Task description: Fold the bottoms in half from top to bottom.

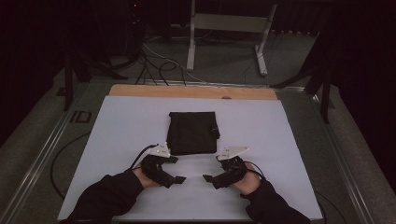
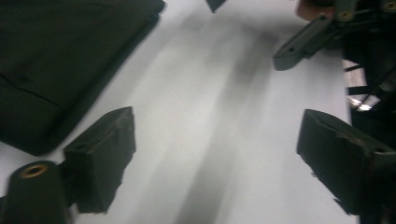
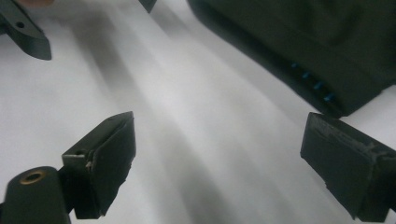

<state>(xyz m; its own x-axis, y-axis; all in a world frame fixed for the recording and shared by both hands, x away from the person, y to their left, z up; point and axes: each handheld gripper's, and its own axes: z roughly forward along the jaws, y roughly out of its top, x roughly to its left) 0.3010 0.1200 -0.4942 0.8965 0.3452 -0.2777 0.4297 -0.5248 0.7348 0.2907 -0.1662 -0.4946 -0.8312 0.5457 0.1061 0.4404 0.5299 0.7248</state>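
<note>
one black folded garment (image 1: 192, 132) lying flat mid-sheet on the white table cover (image 1: 116, 126), small blue stitches along one edge, no readable label, left gripper (image 1: 178, 170) and right gripper (image 1: 208, 169) just short of it, jaws wide, nothing between

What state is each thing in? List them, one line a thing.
Black garment: folded into a flat square, lying on the white table, untouched.
Left tool: open, nothing between its jaws, just above the table on the near side of the garment.
Right tool: open, nothing between its jaws, facing the left tool.
White table: bare around the garment.
</note>
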